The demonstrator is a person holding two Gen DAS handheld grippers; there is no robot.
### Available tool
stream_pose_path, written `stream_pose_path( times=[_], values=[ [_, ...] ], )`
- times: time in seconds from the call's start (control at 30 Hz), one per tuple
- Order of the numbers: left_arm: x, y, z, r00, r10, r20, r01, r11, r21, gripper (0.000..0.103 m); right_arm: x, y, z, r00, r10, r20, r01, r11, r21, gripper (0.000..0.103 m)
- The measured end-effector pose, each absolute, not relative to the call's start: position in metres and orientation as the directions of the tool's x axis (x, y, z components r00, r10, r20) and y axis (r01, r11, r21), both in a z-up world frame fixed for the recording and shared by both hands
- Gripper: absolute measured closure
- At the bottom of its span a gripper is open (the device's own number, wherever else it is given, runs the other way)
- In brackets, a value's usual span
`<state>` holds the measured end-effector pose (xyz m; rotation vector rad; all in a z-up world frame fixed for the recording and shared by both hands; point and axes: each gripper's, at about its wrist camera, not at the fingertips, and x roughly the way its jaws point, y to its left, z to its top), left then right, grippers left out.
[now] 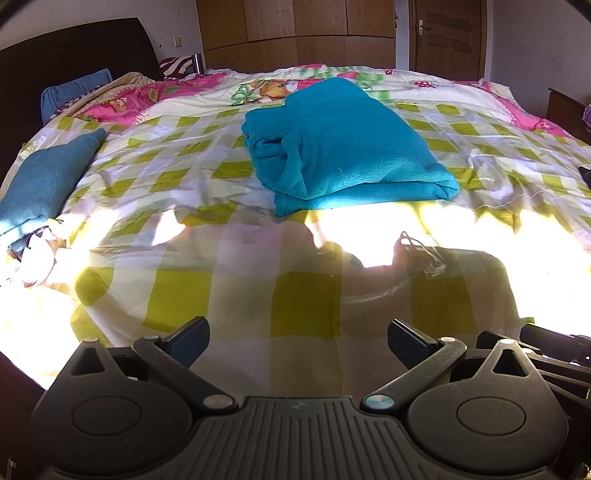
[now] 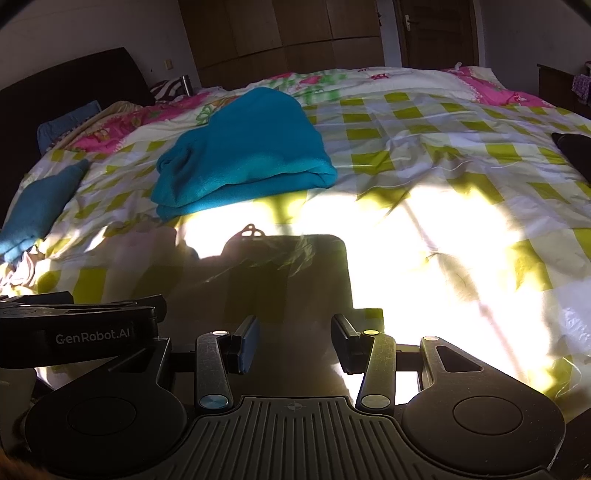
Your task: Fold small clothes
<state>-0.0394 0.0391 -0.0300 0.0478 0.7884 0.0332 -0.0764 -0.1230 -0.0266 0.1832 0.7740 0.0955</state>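
Observation:
A folded teal fleece garment (image 1: 343, 147) lies in the middle of the bed, also in the right wrist view (image 2: 247, 147). A second teal piece (image 1: 44, 181) lies at the bed's left edge (image 2: 40, 206). My left gripper (image 1: 297, 339) hovers open over the checked cover near the bed's front edge, well short of the garment, nothing between its fingers. My right gripper (image 2: 293, 343) is open too, empty, beside the left gripper's body (image 2: 77, 332), which shows at the left of its view.
The bed has a yellow-green checked cover (image 1: 184, 295) with bright sun patches. Crumpled light cloth (image 1: 33, 258) sits at the left edge. Dark headboard (image 1: 74, 55) at left, wooden wardrobe (image 1: 295, 33) and door (image 1: 443, 33) behind. A dark object (image 2: 576, 147) lies at far right.

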Motion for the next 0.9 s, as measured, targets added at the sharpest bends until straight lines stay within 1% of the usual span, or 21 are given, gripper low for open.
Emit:
stream_pose_path(
  times=[0.1,0.9],
  values=[
    [-0.0394,0.0385,-0.0309,0.702,0.050,-0.710,-0.008,0.998,0.063,0.000,-0.0766,-0.1234,-0.0262,0.714,0.148,-0.684,-0.014,0.980,0.197,0.058],
    [-0.0413,0.0325,-0.0350,0.688,0.075,-0.722,0.003,0.994,0.107,0.000,-0.0775,-0.1243,-0.0266,0.715,0.139,-0.685,-0.005,0.981,0.195,0.057]
  ],
)
